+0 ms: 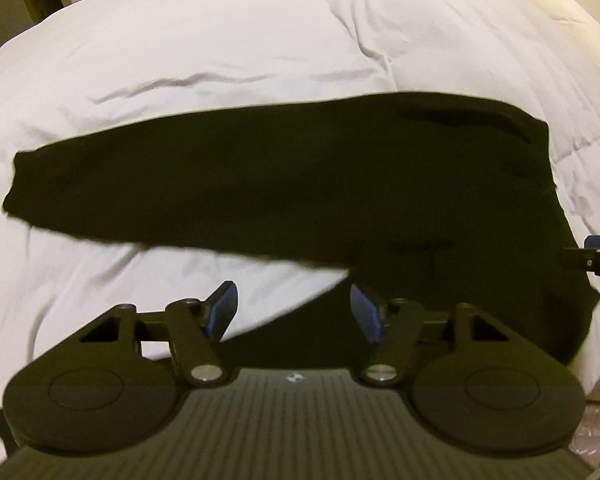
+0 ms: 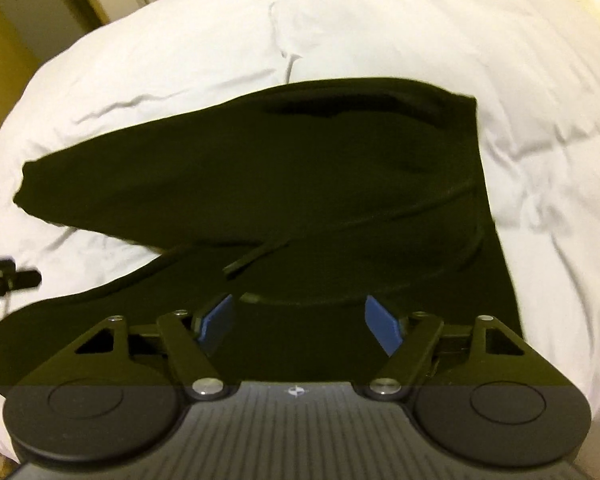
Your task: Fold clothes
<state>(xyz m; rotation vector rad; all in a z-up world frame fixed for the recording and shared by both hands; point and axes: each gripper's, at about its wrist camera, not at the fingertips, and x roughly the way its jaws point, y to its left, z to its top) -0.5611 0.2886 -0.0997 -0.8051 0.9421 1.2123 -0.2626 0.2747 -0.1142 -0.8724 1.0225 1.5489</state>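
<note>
Lying across the white duvet (image 1: 220,60), the dark garment (image 1: 300,184) runs its long axis side to side, one narrow end reaching toward the bed's left edge (a sleeve or a leg, too dark to tell). Its near hem sits just ahead of both tools. The left gripper (image 1: 294,312) hovers above that hem's left end, half over bare duvet, jaws partly apart and empty. The right gripper (image 2: 298,322) hangs over the garment's broad near part, jaws also apart, nothing pinched. Open duvet beyond the far edge leaves room to fold away.
</note>
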